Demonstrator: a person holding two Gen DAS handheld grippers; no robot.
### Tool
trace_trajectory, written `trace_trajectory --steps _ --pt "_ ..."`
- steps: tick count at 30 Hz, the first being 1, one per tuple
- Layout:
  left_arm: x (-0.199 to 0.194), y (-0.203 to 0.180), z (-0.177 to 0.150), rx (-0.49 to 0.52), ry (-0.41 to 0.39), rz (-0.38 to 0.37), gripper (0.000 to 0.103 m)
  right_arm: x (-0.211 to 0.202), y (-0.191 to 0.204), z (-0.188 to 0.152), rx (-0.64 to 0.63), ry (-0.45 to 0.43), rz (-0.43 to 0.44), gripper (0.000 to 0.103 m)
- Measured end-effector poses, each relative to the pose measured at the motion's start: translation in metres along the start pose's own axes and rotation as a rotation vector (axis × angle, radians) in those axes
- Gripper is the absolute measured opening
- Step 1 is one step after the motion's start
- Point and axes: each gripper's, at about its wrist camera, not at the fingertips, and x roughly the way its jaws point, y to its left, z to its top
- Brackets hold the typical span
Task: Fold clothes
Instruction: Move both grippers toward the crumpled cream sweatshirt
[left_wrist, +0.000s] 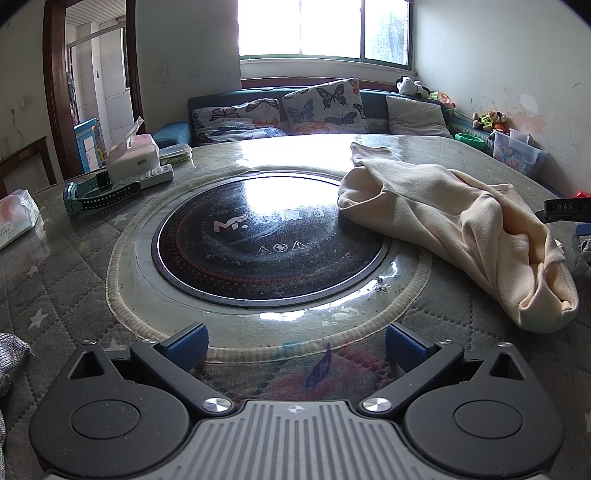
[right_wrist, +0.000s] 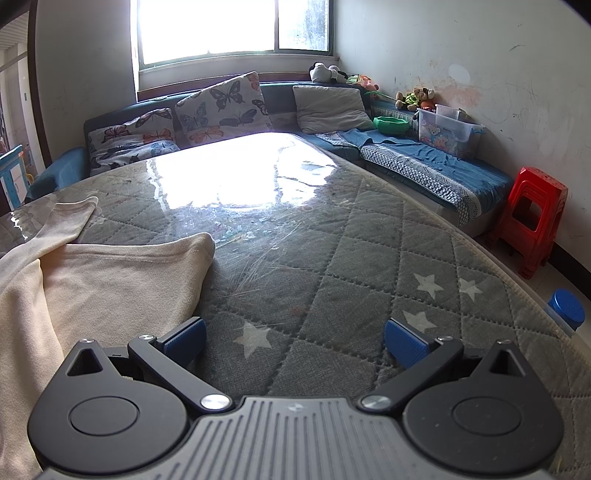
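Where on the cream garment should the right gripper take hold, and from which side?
Probably the flat hemmed corner of the cream garment, approached from its right over the bare table. That edge lies smooth and exposed nearest the open right gripper; the rest is bunched in folds.

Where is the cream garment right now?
The cream garment lies bunched on the table, right of the round black cooktop in the left wrist view, overlapping its edge; neither tool holds it.

A tissue box (left_wrist: 135, 157) and remote (left_wrist: 149, 177) sat at left of the frame; butterfly cushions (right_wrist: 221, 107) lined the sofa, a red stool (right_wrist: 532, 225) at right.
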Motion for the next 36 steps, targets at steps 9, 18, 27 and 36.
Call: trace_trajectory --steps 9,18,27,36 --pt "-0.004 -0.003 0.002 -0.028 0.031 0.036 0.103 -0.01 0.008 -0.002 -0.026 0.008 0.047 0.103" --pt "-0.011 -0.017 0.003 -0.062 0.072 0.041 0.103 -0.052 0.031 -0.015 -0.154 -0.053 0.153 0.102" --pt "-0.02 -0.042 0.006 -0.037 0.073 0.046 0.103 -0.103 0.05 -0.033 -0.232 -0.097 0.264 0.098" --pt "-0.026 -0.064 0.012 -0.019 0.075 0.014 0.103 -0.134 0.049 -0.051 -0.26 -0.075 0.345 0.092"
